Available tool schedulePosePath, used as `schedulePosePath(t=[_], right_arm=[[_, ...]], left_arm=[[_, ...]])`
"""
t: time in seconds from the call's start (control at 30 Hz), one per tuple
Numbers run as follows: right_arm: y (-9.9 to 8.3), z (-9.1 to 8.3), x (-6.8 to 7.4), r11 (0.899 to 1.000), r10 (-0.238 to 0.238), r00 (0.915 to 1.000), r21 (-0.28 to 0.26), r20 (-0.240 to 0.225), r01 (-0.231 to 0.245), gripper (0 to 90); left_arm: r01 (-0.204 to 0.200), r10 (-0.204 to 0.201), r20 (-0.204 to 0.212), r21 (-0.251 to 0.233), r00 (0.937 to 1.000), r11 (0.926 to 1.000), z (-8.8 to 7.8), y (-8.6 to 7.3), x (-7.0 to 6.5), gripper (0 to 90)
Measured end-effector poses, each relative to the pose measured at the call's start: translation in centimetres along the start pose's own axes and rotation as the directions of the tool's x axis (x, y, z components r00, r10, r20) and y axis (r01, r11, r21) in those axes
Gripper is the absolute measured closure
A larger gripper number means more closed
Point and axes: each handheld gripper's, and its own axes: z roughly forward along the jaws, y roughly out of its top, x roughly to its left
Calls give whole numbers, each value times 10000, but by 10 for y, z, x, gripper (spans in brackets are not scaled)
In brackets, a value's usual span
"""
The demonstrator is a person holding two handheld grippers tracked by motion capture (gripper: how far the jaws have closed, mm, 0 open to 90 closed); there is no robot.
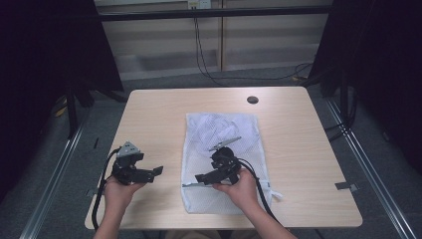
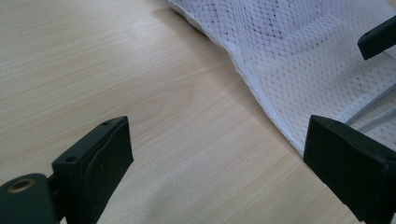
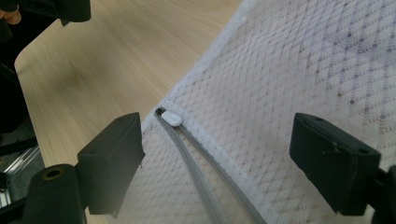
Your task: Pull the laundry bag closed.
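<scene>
- Worktop (image 1: pixel 149 119): a light wood surface carrying one item, a white mesh laundry bag (image 1: pixel 219 149), which lies flat slightly right of centre, long side running away from me. A small dark round fitting (image 1: pixel 252 99) sits near the far edge, well apart from the bag.
- Mesh laundry bag: something pale with a dotted print shows through the mesh in my right gripper view, so I judge the bag to be loaded already. I cannot tell what the contents are.
- Zipper (image 3: pixel 205 177): the grey track runs across the near end of the bag. Its two sides lie parted behind the slider, so I judge the opening to be undone along the stretch I can see.
- Zipper pull (image 3: pixel 172 118): the small white tab lies at the bag's left corner, just beside the edge seam.
- Right gripper (image 1: pixel 209 180): I hold it low over the near end of the bag, jaws wide apart, with the pull and track lying between them. Nothing is gripped; the pads are clear of the tab.
- Left gripper (image 1: pixel 158 170): I hold it over bare worktop just left of the bag's edge, jaws wide apart, empty.
- Progress, as I judge it: positioning is done; seizing the pull, steadying the bag and running the zipper are all left.
</scene>
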Motion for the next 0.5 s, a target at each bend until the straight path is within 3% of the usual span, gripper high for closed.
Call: schedulePosePath(t=[0.27,0.4,0.5], right_arm=[[2,6,4,9999,125,9997,104,-229,-123,239],[3,9,4,9997,210,9988,143,-434,-204,293],[3,11,6,9994,341,9968,83,-729,-336,383]], left_arm=[[19,-19,19,7,10000,10000,-1,0,1,81],[-46,46,-88,31,10000,10000,-1,0,1,81],[51,-51,-39,-9,10000,10000,-1,0,1,82]])
